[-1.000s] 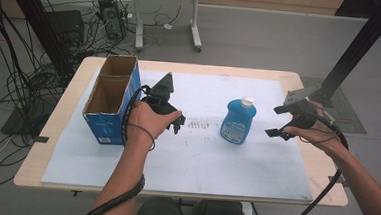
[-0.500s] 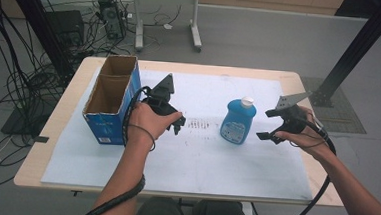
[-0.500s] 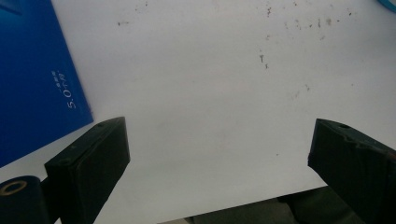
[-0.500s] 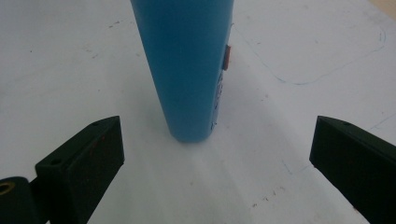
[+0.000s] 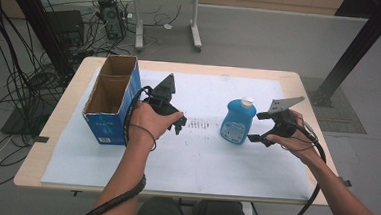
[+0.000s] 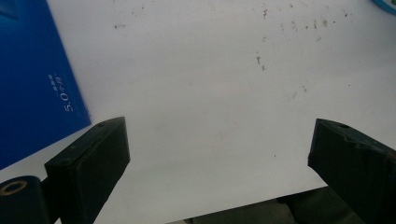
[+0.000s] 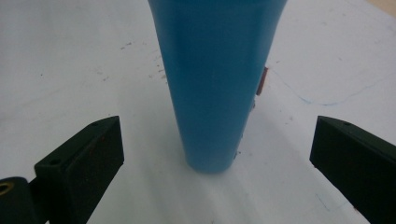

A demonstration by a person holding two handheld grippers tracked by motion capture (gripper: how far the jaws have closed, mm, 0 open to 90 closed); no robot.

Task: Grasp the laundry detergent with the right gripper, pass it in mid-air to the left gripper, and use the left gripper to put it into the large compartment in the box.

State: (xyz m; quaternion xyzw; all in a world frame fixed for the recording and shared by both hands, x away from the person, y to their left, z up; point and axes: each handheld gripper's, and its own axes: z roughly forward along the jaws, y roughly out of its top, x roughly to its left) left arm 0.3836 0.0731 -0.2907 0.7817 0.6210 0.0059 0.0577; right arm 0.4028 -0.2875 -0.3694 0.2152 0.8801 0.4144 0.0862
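A blue bottle (image 5: 236, 124) with a white cap (image 5: 248, 101) stands upright on the white mat, right of centre. My right gripper (image 5: 255, 127) is open just right of it, its jaws level with the bottle's lower body. In the right gripper view the bottle (image 7: 217, 70) stands between and just beyond the open jaws of the right gripper (image 7: 217, 135), apart from both. My left gripper (image 5: 180, 124) is open over the mat, beside an open blue cardboard box (image 5: 108, 127). In the left gripper view the left gripper (image 6: 219, 154) holds nothing, and the box's blue wall (image 6: 32, 79) is at the left.
A white mat (image 5: 195, 163) covers most of the wooden table (image 5: 310, 90). The box stands at the table's left side, open end up. Faint dark specks (image 5: 200, 123) mark the mat's middle. Cables and a desk frame (image 5: 193, 32) are on the floor beyond the table.
My right gripper has moved left and closed in on the bottle, jaws still wide. The left gripper, the box and the bottle have stayed put.
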